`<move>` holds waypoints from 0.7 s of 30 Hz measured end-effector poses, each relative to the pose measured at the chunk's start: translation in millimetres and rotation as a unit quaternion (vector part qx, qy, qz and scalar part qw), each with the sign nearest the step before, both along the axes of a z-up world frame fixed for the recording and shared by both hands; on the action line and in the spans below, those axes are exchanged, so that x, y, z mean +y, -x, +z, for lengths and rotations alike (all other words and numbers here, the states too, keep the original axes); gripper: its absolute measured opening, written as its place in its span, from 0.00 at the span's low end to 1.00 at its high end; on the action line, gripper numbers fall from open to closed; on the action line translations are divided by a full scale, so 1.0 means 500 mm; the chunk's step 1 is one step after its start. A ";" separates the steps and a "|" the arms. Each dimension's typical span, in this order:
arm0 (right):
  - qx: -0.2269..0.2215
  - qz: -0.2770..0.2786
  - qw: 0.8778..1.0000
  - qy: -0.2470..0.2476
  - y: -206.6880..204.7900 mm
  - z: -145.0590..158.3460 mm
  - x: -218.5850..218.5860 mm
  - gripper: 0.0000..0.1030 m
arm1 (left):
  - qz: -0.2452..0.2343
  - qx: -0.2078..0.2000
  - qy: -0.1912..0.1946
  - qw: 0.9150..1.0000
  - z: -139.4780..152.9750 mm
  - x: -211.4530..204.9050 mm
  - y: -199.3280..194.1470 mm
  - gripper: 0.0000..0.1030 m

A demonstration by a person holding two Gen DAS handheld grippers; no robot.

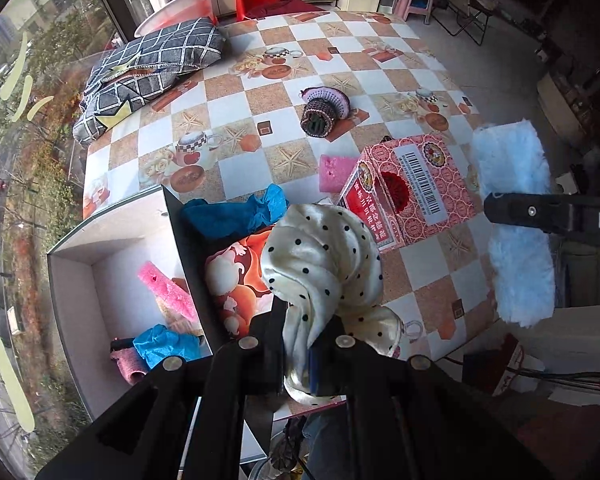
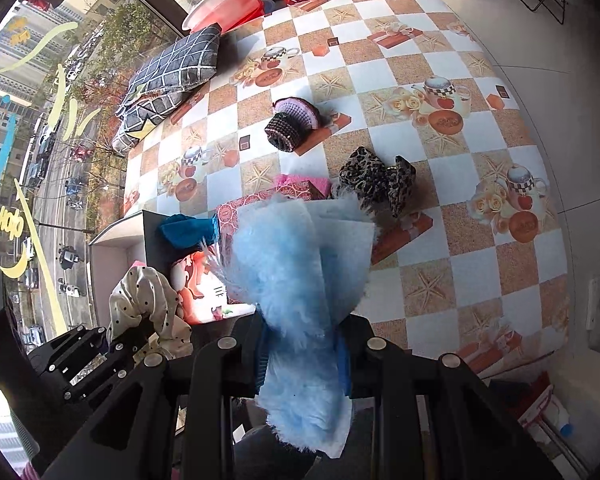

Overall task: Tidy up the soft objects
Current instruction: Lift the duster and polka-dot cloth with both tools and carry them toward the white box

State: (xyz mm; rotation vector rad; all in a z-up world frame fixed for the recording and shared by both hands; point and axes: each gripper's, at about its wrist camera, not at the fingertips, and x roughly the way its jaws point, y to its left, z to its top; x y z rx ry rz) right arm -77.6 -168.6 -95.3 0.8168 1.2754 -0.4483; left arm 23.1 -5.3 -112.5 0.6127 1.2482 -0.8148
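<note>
Left gripper (image 1: 302, 354) pinching dotted cloth (image 1: 320, 256), right gripper (image 2: 304, 356) clamping blue fluff (image 2: 300, 272)

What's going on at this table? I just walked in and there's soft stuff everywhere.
A person is sorting soft things with a gripper in each hand. The left gripper is shut on a cream polka-dot cloth, next to the open white box, which already holds a pink sponge. The right gripper is shut on a fluffy blue cloth. A crocheted piece and a leopard-print bow lie on the checked tablecloth.
</note>
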 end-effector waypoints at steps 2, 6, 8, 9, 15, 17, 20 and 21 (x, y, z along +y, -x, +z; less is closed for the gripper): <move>0.003 0.011 1.000 0.002 -0.009 0.001 0.015 0.28 | 0.005 -0.001 0.005 1.000 0.004 0.009 -0.003 0.09; 0.004 0.029 1.000 0.010 -0.024 0.007 0.036 0.28 | 0.012 -0.007 0.013 1.000 0.013 0.023 -0.007 0.09; 0.005 0.036 0.999 0.012 -0.030 0.008 0.044 0.28 | 0.015 -0.010 0.015 1.000 0.017 0.030 -0.007 0.09; 0.005 0.040 0.999 0.013 -0.033 0.008 0.048 0.28 | 0.016 -0.011 0.016 1.000 0.018 0.034 -0.007 0.09; 0.007 0.053 0.999 0.010 -0.046 0.004 0.065 0.28 | 0.029 -0.013 0.018 0.999 0.022 0.052 -0.014 0.09; 0.007 0.054 0.998 0.010 -0.048 0.004 0.067 0.28 | 0.032 -0.014 0.019 0.999 0.023 0.057 -0.016 0.09; 0.007 0.057 0.998 0.009 -0.052 0.003 0.070 0.28 | 0.037 -0.015 0.019 0.999 0.025 0.063 -0.017 0.09; 0.007 0.058 0.998 0.009 -0.054 0.003 0.072 0.28 | 0.039 -0.015 0.019 0.999 0.026 0.065 -0.018 0.09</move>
